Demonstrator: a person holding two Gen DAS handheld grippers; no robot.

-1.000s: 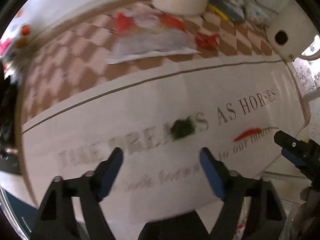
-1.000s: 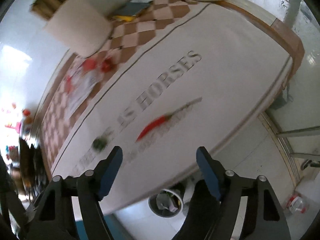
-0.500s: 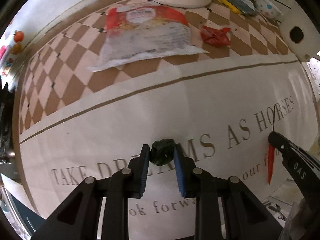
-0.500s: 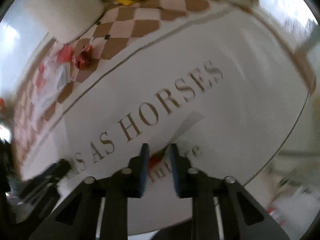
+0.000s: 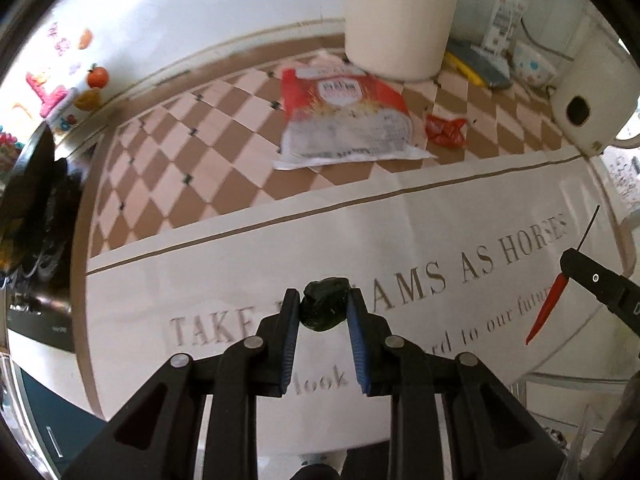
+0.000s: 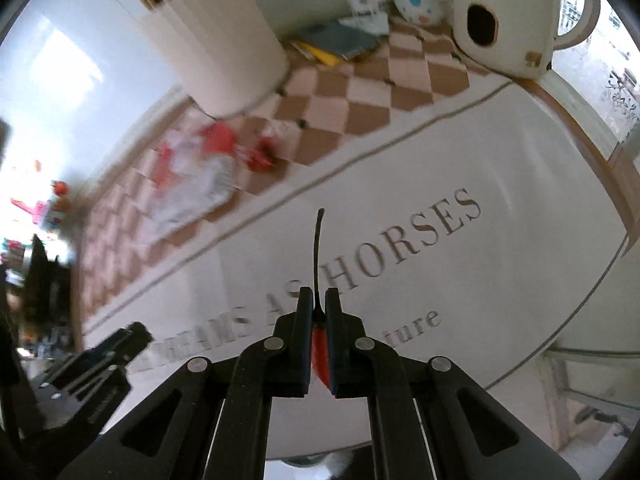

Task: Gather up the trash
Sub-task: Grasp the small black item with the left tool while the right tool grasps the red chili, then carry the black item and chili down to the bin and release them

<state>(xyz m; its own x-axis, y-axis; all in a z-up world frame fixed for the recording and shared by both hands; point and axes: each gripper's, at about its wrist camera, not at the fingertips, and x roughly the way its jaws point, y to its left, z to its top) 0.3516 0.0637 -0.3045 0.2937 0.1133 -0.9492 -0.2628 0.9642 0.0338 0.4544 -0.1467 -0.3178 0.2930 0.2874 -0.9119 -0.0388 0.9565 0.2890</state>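
Left gripper: the left gripper [image 5: 323, 312] had its blue-padded jaws closed most of the way onto a small crumpled dark green scrap [image 5: 325, 309], pinched near the fingertips and seemingly lifted off the cloth.
Right gripper: the right gripper [image 6: 319, 316] had its jaws nearly together, clamping a slim red chilli pepper with a long dark stem [image 6: 319, 350]; the stem pointed forward, the red body hung back between the pads.
Surface: a white tablecloth printed with grey lettering [image 5: 400, 240], bordered by a brown-and-pink checked area.
Trash not yet gathered: a flat red-and-white printed plastic bag [image 5: 344, 116] and a crumpled red wrapper [image 5: 446, 130], lying beside each other on the checks.
Likely reason for grips: each piece appeared held clear for carrying to a bin.
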